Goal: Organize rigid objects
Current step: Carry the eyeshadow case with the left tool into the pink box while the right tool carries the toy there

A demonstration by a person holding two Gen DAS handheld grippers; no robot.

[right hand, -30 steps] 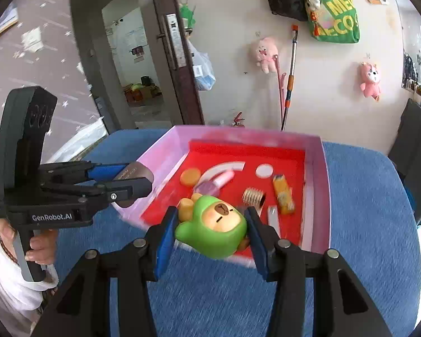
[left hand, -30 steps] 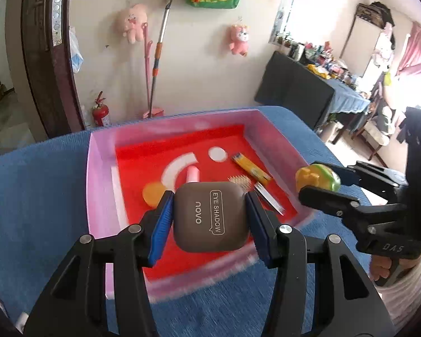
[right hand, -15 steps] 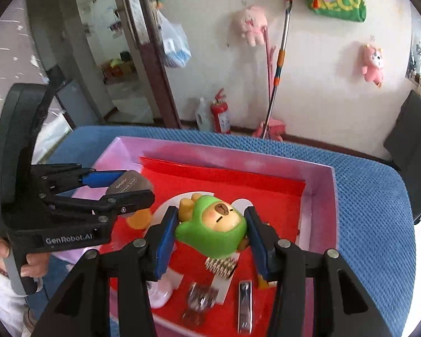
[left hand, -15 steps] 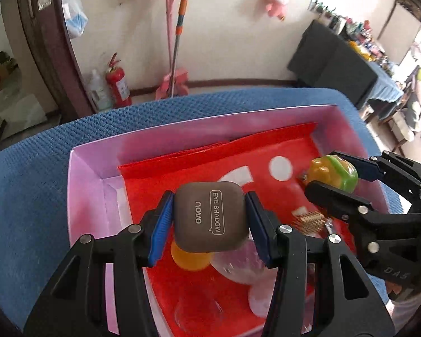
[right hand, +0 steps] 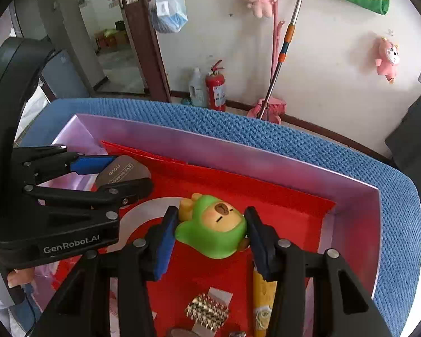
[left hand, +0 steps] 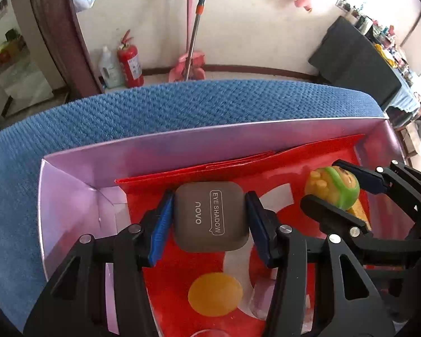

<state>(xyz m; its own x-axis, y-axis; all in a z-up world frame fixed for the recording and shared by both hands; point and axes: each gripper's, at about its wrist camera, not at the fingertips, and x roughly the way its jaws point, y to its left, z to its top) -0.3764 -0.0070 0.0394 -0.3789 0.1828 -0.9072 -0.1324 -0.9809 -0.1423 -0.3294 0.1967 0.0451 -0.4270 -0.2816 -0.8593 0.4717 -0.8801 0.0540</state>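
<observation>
My left gripper point(left hand: 209, 219) is shut on a grey-brown eye shadow case point(left hand: 212, 216), held over the far left part of a pink box point(left hand: 196, 143) with a red floor. My right gripper point(right hand: 210, 231) is shut on a green-hooded capybara toy point(right hand: 213, 226), held over the box's middle. In the left wrist view the right gripper point(left hand: 335, 189) with the toy point(left hand: 334, 186) is to the right. In the right wrist view the left gripper point(right hand: 118, 172) with the case point(right hand: 120, 171) is to the left, a hand point(right hand: 16, 276) holding its handle.
The box sits on a blue woven cloth point(left hand: 126, 115). Inside lie an orange disc point(left hand: 214, 295), a gold comb-like piece point(right hand: 207, 313) and a yellow tube point(right hand: 262, 295). Beyond stand a fire extinguisher point(right hand: 216, 88), a broom point(right hand: 269, 106) and a doorway point(right hand: 109, 42).
Both grippers moved forward and down from the box's near edge to over its far half, each keeping its object. The far wall of the box is now close ahead.
</observation>
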